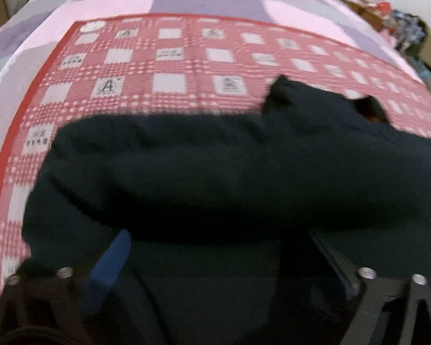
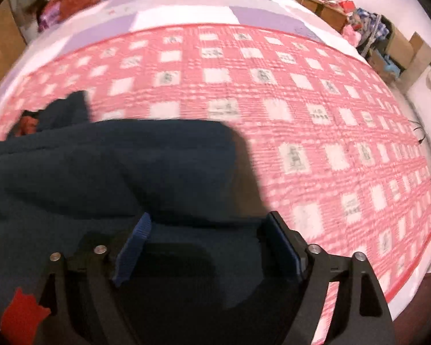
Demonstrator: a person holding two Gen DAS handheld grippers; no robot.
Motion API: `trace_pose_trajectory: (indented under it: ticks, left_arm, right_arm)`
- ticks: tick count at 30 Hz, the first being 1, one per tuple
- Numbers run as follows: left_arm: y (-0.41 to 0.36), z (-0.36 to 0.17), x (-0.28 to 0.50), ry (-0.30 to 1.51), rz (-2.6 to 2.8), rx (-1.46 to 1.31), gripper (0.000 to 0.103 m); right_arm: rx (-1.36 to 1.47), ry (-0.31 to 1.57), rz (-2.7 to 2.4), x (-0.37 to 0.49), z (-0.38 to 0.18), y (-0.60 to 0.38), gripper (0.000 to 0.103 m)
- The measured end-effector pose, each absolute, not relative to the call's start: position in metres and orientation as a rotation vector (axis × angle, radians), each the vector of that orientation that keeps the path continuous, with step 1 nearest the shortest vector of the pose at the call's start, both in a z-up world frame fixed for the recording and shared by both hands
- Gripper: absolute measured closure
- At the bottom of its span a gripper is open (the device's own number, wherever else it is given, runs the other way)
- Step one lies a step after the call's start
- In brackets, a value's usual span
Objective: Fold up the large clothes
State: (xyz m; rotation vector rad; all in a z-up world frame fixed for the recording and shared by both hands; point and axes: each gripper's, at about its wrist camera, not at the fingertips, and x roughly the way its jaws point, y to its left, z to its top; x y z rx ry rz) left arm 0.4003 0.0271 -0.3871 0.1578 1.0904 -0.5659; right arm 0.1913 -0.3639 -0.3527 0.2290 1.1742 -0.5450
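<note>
Both my grippers, left gripper [image 1: 218,258] and right gripper [image 2: 207,244], stood wide open, fingers [image 2: 133,244] gripping nothing, over the dark garment [image 1: 215,172] lying on the bed's checked blanket [image 1: 172,66]. A fold seemed just released; next I needed a fresh edge.

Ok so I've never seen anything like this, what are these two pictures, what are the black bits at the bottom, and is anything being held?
Each picture comes from a camera on a hand-held grabbing tool, one in each of a person's hands, looking along its fingers. The black bits are the left tongs and right tongs, both open and holding nothing. Below them a dark garment lies on a red-and-white checked blanket spread over a bed. Everything is blurred.
</note>
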Motion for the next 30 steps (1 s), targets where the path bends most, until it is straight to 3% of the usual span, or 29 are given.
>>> trace_pose_trajectory:
  ticks: [3,5,6,10,13,16,18,23,30]
  left_arm:
    - [0.028,-0.388,0.415,1.100,-0.519,0.173,0.000]
    - [0.045,-0.382,0.417,1.089,-0.471,0.164,0.005]
    - [0.054,-0.378,0.416,1.086,-0.447,0.156,0.010]
    - [0.102,-0.348,0.371,0.997,-0.472,0.136,0.011]
    - [0.120,-0.345,0.329,1.003,-0.484,0.166,0.010]
    - [0.123,-0.366,0.309,1.047,-0.449,0.231,0.009]
    - [0.121,-0.380,0.316,1.056,-0.424,0.222,0.001]
    - [0.125,-0.407,0.368,1.121,-0.353,-0.003,0.000]
    - [0.124,-0.374,0.352,1.063,-0.380,0.064,0.004]
  right_arm:
    - [0.347,1.153,-0.588,0.175,-0.351,-0.390,0.018]
    - [0.375,1.089,-0.601,0.153,-0.338,-0.394,0.018]
    - [0.350,1.050,-0.601,0.141,-0.330,-0.390,0.018]
    - [0.162,0.942,-0.533,0.090,-0.300,-0.335,0.018]
    - [0.037,1.047,-0.539,0.060,-0.324,-0.310,0.018]
    - [0.222,1.048,-0.567,0.039,-0.347,-0.342,0.014]
    - [0.218,1.045,-0.626,0.051,-0.352,-0.358,0.008]
    - [0.208,1.062,-0.698,0.088,-0.364,-0.395,0.002]
    - [0.275,1.065,-0.834,0.048,-0.356,-0.405,0.002]
